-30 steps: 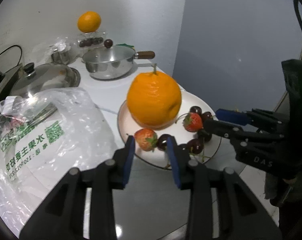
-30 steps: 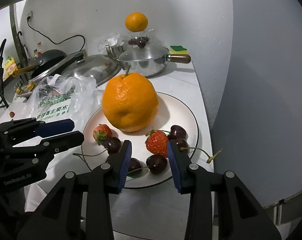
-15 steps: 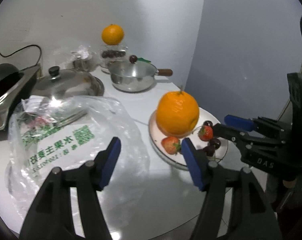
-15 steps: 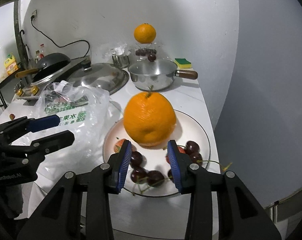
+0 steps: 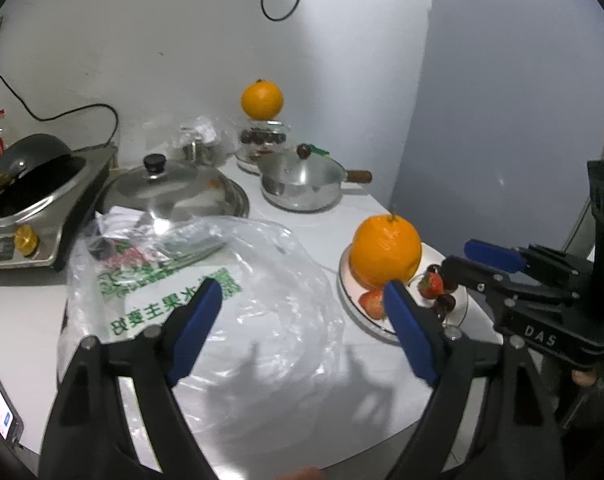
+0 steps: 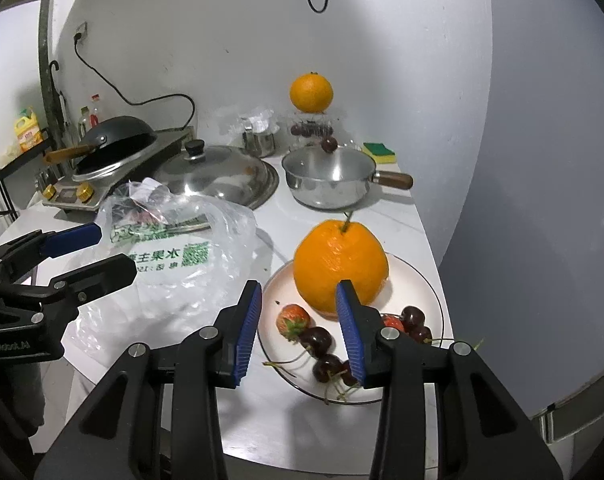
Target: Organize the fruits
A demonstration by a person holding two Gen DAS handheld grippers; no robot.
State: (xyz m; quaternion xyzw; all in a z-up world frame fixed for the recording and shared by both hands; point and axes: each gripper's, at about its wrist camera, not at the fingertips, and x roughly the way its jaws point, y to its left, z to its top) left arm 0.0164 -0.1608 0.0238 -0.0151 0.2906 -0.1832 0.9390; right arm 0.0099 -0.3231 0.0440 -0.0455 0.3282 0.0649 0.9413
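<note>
On the white desk [image 6: 382, 216], the plastic bag [image 5: 205, 300] lies beside the plate [image 6: 418, 280], which already holds the orange [image 6: 340, 264], strawberries [image 6: 291, 320] and cherries [image 6: 320, 338]. Sorting seems nearly done. Left claw [image 5: 302, 304] gapes empty; right claw [image 6: 297, 308] likewise empty.

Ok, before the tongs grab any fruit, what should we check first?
1. Left tongs open and holding nothing: ok.
2. Right tongs open and holding nothing: ok.
3. Big orange sitting on the plate, with nothing on top of it: ok.
4. Strawberry and cherries lying loose on the plate, easy to see: ok.
5. Plastic bag beside the plate, not covering it: ok.
6. Where the fruit should go next: cannot tell.
</note>
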